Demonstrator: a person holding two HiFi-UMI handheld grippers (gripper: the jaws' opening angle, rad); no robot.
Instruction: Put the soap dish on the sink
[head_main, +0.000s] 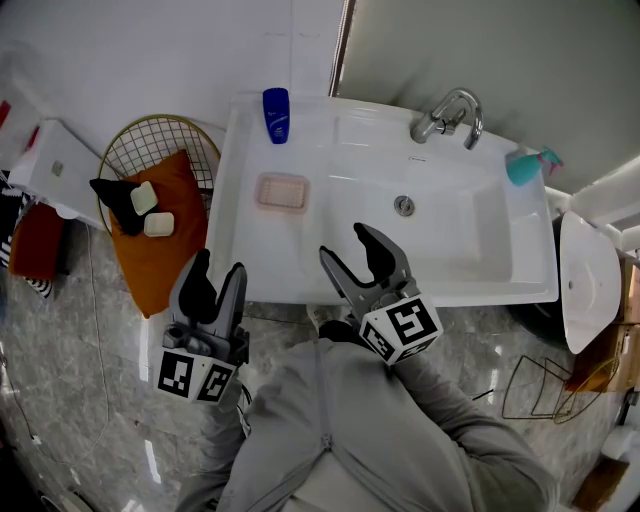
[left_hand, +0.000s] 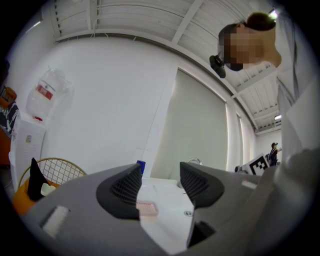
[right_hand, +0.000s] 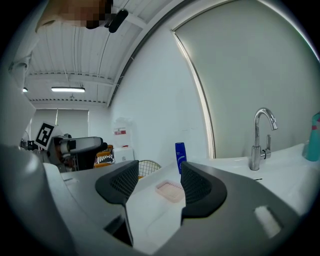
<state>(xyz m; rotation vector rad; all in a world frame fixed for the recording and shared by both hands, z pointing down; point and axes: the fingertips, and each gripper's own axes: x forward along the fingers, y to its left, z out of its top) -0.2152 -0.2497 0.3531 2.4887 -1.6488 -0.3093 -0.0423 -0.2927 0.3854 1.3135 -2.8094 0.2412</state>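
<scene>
A pale pink soap dish (head_main: 282, 192) lies flat on the left ledge of the white sink (head_main: 520, 280); it also shows between the jaws as the soap dish (left_hand: 147, 208) and the soap dish (right_hand: 169, 190). My left gripper (head_main: 215, 281) hangs below the sink's front left corner, open and holding nothing. Over the sink's front rim my right gripper (head_main: 353, 252) stands open and empty too. Both are well short of the dish.
A blue bottle (head_main: 276, 115) stands behind the dish, a chrome tap (head_main: 452, 115) at the back, a teal spray bottle (head_main: 524, 165) at the right. Left of the sink, a wire basket (head_main: 128, 140) holds an orange cloth and two soap bars (head_main: 151, 209). A white toilet (head_main: 588, 280) sits right.
</scene>
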